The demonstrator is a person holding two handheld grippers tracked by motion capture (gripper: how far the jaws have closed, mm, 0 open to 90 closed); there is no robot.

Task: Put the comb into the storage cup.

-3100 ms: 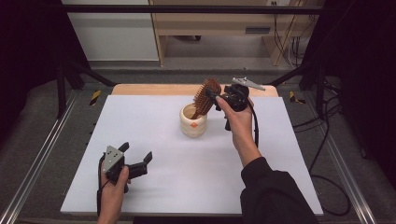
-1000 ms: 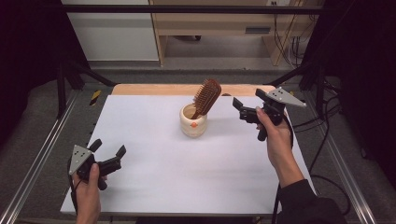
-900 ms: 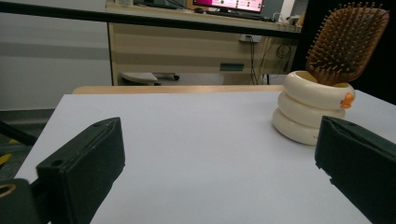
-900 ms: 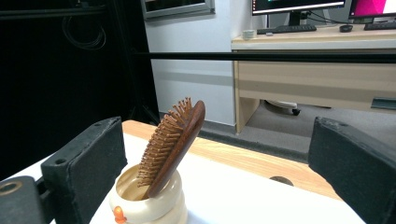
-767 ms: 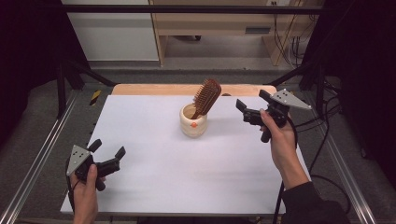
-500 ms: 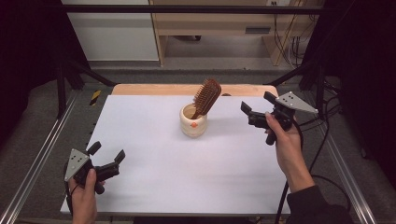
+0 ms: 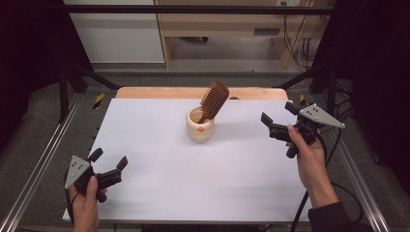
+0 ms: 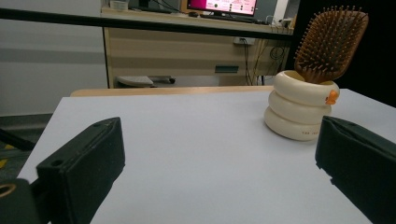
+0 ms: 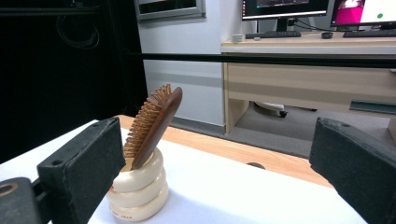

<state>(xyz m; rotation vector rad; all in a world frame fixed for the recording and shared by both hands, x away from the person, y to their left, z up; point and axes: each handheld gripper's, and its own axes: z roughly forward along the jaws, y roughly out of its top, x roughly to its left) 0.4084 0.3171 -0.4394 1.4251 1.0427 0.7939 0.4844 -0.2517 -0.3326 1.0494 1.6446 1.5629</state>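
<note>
One wooden hairbrush [image 7: 214, 100] stands handle-down in a cream ringed cup [image 7: 200, 126], its paddle head leaning out over the rim, bristles turned toward the left side of the table. The cup sits off to the left of the right gripper [image 7: 276, 123] and well forward and to the right of the left gripper [image 7: 108, 164], apart from both.

The placing looks done, so the step in hand appears to be clearing away. To do it well, I'd carry the right gripper out on a level path away from the cup; the brush is top-heavy and leaning, and a brush of a jaw or the trailing cable could tip the lot.

Both grippers have their jaws spread wide with nothing between them. In the right gripper view the brush and cup show beside one jaw, untouched. The left gripper hovers low over the white table [image 7: 159, 145], touching nothing.
</note>
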